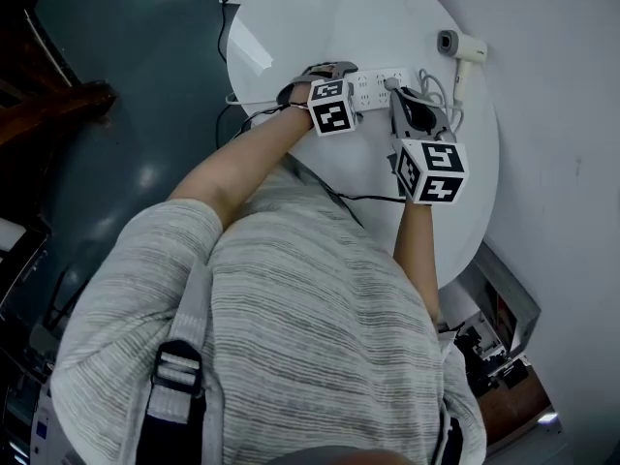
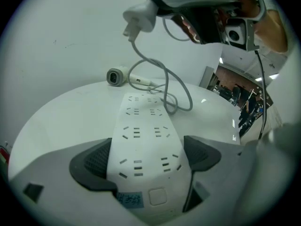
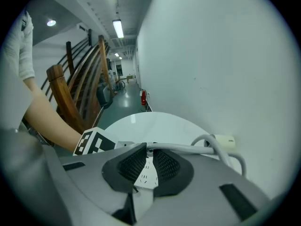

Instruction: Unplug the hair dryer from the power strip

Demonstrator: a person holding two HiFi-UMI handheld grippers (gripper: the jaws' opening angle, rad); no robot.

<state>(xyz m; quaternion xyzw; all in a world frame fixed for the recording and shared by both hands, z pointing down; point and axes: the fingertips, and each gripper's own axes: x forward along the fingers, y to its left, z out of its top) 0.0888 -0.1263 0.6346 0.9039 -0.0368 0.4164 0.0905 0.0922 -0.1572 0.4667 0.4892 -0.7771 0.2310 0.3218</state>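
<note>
The pull itself looks done. The right gripper (image 3: 148, 164) is clenched on the plug (image 2: 139, 18), which hangs in the air above the power strip (image 2: 141, 121) with its prongs clear of every socket. Its cord (image 2: 164, 74) loops down toward the hair dryer (image 2: 123, 76), which lies at the far side of the table (image 1: 320, 17). The left gripper (image 2: 148, 161) clamps the near end of the power strip, pinning it flat. What seems left is to set the plug down beside the power strip and let go with both.

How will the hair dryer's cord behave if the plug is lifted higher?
Probably floppy: the cord sags in loose loops below the raised plug. It likely trails limply rather than springing back. Once taut, it might tug the hair dryer, which looks small enough to slide.
</note>
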